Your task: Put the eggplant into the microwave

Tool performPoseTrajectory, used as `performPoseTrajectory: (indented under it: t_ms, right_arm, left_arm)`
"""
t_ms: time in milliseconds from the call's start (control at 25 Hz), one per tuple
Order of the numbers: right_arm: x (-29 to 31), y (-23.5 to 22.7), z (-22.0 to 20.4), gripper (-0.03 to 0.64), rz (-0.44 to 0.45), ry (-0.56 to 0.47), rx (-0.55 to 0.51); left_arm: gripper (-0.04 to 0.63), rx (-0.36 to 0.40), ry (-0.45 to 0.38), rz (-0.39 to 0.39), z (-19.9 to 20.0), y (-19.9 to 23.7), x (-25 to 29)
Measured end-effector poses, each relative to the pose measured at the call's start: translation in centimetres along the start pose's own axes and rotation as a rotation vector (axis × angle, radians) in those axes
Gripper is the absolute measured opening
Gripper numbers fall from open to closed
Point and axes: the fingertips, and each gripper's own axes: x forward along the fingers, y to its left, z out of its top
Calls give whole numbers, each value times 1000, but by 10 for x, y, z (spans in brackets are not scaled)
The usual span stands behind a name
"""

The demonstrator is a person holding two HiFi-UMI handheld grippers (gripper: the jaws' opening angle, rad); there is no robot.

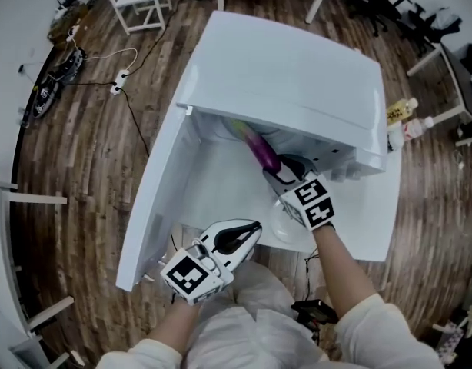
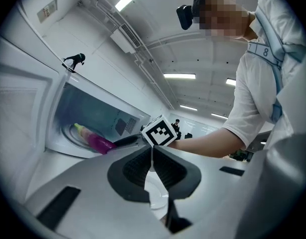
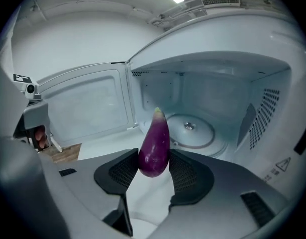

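The right gripper (image 3: 154, 159) holds the eggplant (image 3: 154, 141) at the open microwave (image 1: 297, 75)
Its fingers clamp the purple body, green tip pointing in, seemingly just past the threshold; the left gripper (image 2: 152, 159) hangs over the desk (image 1: 221, 194), fingers closed on nothing

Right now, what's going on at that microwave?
A person works with a gripper in each hand. The right gripper is clamped on the eggplant and holds it at the mouth of the microwave, whose door stands open. The eggplant is not yet set down on the turntable inside. The left gripper is shut and empty, nearer the person.
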Motion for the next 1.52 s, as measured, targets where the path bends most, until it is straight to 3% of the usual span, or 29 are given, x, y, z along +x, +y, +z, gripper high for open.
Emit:
performPoseTrajectory:
  t_ms: [200, 680, 1080, 1520]
  right_arm:
    - [13, -10, 14, 210, -16, -25, 6]
    - [40, -39, 33, 210, -96, -94, -15]
    - [60, -47, 32, 212, -134, -104, -7]
    - [52, -44, 29, 238, -127, -118, 56]
  left_arm:
    - [3, 2, -12, 32, 5, 20, 10]
    - [3, 110, -97, 187, 35, 98, 68]
    - [3, 107, -75, 216, 32, 120, 74]
    - [3, 105, -62, 208, 31, 114, 77]
